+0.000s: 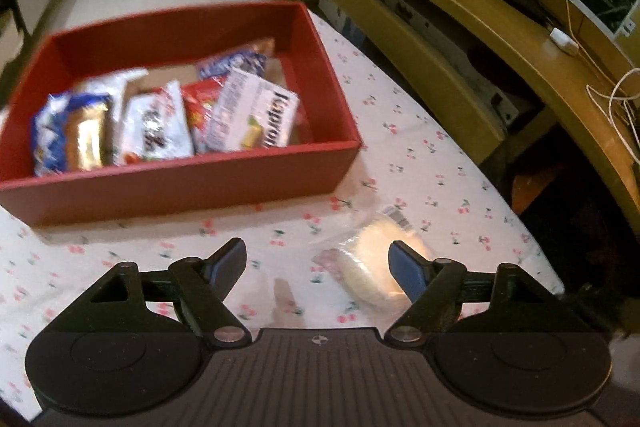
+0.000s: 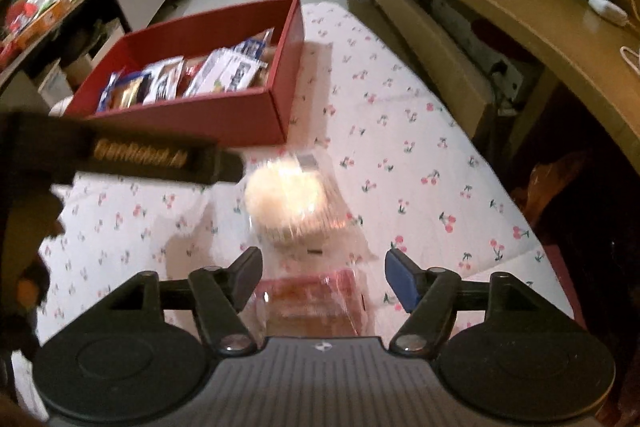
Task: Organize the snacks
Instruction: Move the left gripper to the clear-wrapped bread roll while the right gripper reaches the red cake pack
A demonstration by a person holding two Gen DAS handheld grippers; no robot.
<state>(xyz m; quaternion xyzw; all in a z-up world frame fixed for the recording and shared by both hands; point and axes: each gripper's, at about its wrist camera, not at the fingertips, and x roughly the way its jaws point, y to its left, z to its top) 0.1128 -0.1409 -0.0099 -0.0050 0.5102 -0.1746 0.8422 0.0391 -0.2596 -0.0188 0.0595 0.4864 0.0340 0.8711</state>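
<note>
A red box [image 1: 172,183] stands on the cherry-print tablecloth [image 1: 420,155] and holds several wrapped snacks [image 1: 248,111]. It also shows in the right wrist view [image 2: 224,119]. A pale round cake in a clear wrapper [image 1: 368,263] lies on the cloth in front of the box's right corner, and shows in the right wrist view [image 2: 286,201]. My left gripper [image 1: 318,263] is open and empty, its right finger over the cake. My right gripper [image 2: 324,275] is open just behind the cake, with the wrapper's red end [image 2: 316,301] between its fingers. The left gripper's body [image 2: 120,155] crosses the right wrist view.
A curved wooden TV stand [image 1: 460,15] with shelves runs along the right of the table. The table's right edge [image 1: 532,239] drops to a dark floor. A cluttered side table [image 2: 48,7] stands at far left.
</note>
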